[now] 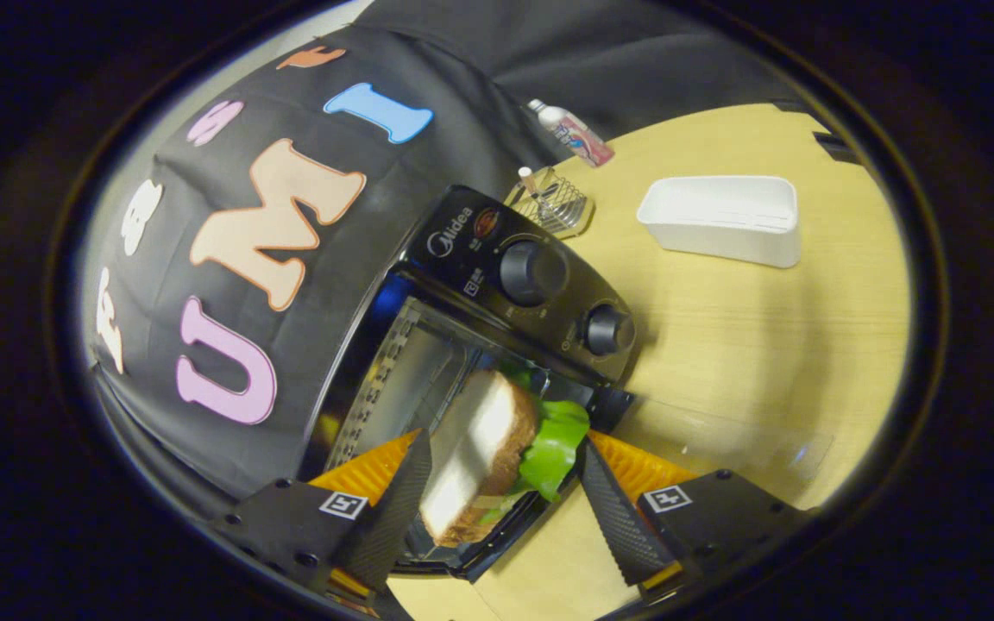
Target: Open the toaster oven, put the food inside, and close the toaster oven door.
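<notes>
We saw the gripper (497, 500) with both fingers pressed on the sandwich (484, 453), one on each side. The sandwich, with lettuce showing, sat at the oven (497, 302) mouth; the oven door (721, 440) lay open. Beyond the oven on the table (764, 345) we noted a wire rack (553, 203), a bottle (570, 131) and a white bin (726, 220).
</notes>
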`<state>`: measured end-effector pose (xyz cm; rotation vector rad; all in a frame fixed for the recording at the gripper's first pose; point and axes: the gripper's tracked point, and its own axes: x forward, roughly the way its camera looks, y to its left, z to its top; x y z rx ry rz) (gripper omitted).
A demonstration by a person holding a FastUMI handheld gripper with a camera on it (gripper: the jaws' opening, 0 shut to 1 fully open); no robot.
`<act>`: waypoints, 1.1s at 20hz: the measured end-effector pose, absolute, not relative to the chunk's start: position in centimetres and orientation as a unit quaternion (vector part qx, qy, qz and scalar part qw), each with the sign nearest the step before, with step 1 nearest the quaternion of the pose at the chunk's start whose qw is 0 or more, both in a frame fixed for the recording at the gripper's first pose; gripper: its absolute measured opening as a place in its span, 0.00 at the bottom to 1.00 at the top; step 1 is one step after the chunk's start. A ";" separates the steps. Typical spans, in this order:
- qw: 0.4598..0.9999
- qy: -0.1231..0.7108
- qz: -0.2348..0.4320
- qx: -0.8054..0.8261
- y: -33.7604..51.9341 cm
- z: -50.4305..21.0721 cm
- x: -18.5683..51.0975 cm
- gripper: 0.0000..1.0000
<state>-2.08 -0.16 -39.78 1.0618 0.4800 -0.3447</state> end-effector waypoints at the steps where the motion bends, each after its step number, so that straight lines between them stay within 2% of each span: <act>1: 0.824 0.227 -0.160 0.493 -0.2 -39.9 -2.3 0.99; 7: 0.862 0.219 -0.116 0.442 0.6 -38.7 -3.9 1.00; 14: 0.930 0.254 -0.057 0.258 1.5 -37.3 -9.6 1.00; 18: 0.945 0.299 -0.071 0.117 0.5 -38.2 -14.6 1.00; 22: 0.936 0.341 -0.070 0.048 0.5 -39.7 -18.8 1.00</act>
